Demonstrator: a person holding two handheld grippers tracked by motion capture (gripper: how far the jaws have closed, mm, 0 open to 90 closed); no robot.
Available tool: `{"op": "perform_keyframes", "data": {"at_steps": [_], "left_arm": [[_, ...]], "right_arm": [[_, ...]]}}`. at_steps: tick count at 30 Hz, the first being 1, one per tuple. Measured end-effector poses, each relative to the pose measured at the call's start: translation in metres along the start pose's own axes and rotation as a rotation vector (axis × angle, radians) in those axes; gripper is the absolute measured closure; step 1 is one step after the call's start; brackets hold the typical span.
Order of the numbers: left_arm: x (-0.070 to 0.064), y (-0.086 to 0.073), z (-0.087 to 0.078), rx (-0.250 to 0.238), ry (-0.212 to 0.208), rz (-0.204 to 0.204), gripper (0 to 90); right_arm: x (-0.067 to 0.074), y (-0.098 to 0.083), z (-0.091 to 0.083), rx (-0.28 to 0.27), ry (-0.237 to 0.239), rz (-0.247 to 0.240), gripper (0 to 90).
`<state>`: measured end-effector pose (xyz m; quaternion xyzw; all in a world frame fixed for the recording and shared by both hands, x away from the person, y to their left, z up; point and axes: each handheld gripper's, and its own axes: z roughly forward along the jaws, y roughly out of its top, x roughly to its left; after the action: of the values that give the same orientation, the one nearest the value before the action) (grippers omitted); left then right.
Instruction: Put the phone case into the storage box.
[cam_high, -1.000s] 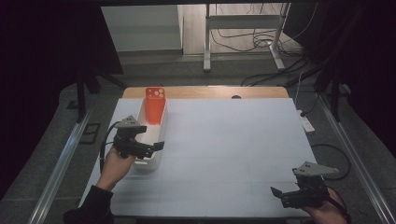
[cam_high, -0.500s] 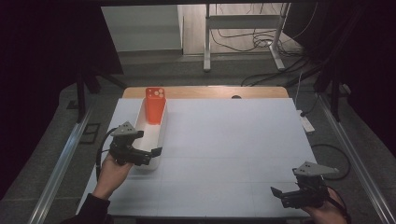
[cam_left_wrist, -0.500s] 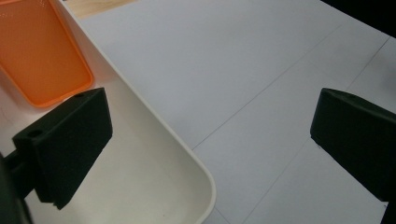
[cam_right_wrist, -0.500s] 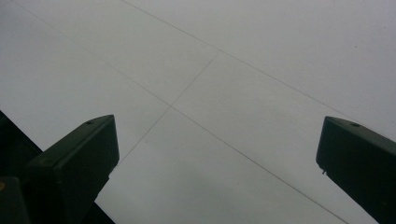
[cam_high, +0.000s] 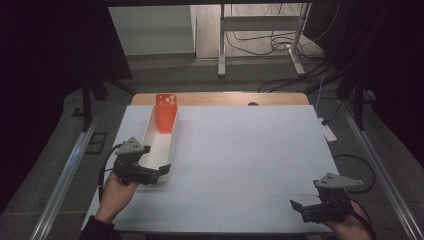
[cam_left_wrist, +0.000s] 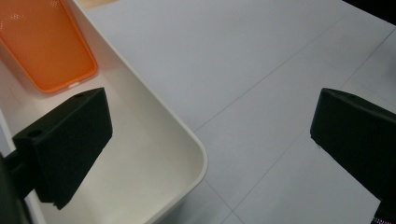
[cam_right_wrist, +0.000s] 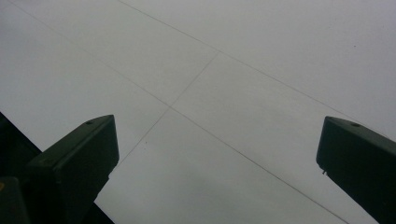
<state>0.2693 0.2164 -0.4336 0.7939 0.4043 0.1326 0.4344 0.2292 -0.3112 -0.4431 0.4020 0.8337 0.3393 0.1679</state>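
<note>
The left gripper (cam_high: 159, 172), a black two-jaw tool with a grey three-cornered plate on top, sits at the near end of the long white plastic tray (cam_high: 150, 134) with its jaws spread wide and nothing between them; in the left gripper view one jaw hangs inside the tray over its pale floor while the other stands outside, above the white table surface (cam_left_wrist: 261, 70), so that the tray's rounded near corner and long side wall (cam_left_wrist: 189, 140) lie in the gap between them; I cannot tell whether either jaw touches the wall; farther along the tray from that inner jaw lies the orange phone case (cam_left_wrist: 46, 46), its dimpled inner face showing, and in the high view the same orange phone case (cam_high: 166, 113) leans at the tray's far end with its camera cut-outs uppermost, well apart from the left gripper; nothing stands between the jaws and the case but the bare tray floor; beyond the case a strip of bare brown wooden tabletop (cam_high: 225, 98) runs along the far edge of the white sheet; the right gripper (cam_high: 296, 206), held low at the near right corner of the table, is also wide open and empty, its jaws over plain white sheet crossed by thin seam lines (cam_right_wrist: 187, 93), well apart from the tray; past the table's far side stand metal frame legs (cam_high: 220, 45) and loose cables on the floor.
</note>
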Motion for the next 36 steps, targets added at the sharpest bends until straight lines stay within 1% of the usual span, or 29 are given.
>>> {"op": "perform_keyframes", "data": {"at_steps": [12, 20, 36], "left_arm": [[-0.005, -0.012, -0.007, -0.002, -0.002, -0.016, 0.0], [-0.006, -0.025, -0.017, 0.002, 0.026, -0.026, 0.0], [-0.009, -0.041, -0.030, 0.004, 0.052, -0.045, 0.0]], "right_arm": [[0.000, 0.000, 0.000, -0.001, 0.001, 0.002, 0.0], [0.000, 0.000, 0.000, -0.002, 0.000, 0.002, 0.0], [0.000, 0.000, 0.000, -0.003, -0.003, 0.005, 0.0]]}}
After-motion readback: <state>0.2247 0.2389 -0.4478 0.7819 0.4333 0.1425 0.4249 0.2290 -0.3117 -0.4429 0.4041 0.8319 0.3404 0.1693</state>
